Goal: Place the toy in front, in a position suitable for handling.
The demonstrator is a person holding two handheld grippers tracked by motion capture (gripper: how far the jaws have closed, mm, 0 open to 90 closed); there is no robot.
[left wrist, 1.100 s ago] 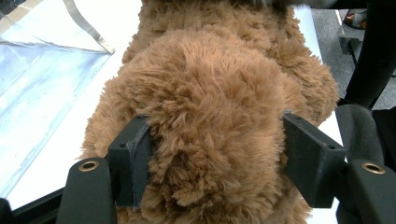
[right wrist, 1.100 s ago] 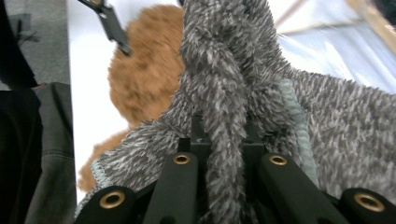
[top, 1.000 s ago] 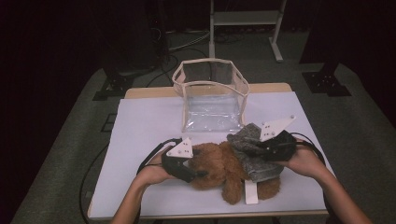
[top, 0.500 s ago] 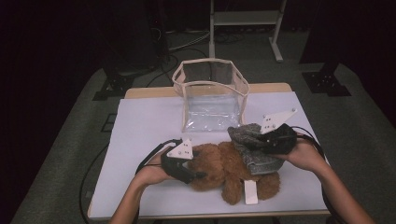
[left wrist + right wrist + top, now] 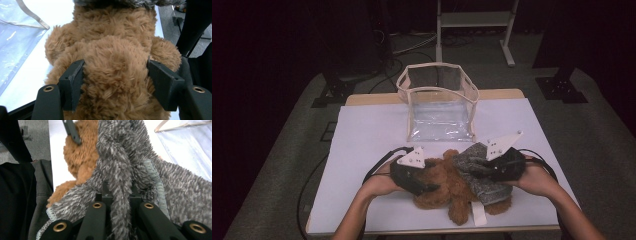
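Note:
A brown plush teddy bear lies near the front of the white table. A grey fuzzy cloth is draped over its right side. My left gripper comes in from the left and is shut on the bear's body. In the left gripper view both jaws press into the brown fur around my left gripper. My right gripper is shut on a fold of the grey cloth, which is bunched between the jaws of my right gripper.
A clear plastic bag with beige trim stands open at the back middle of the table, just beyond the bear. A white tag sticks out from the bear toward the front edge. Dark floor and stand legs surround the table.

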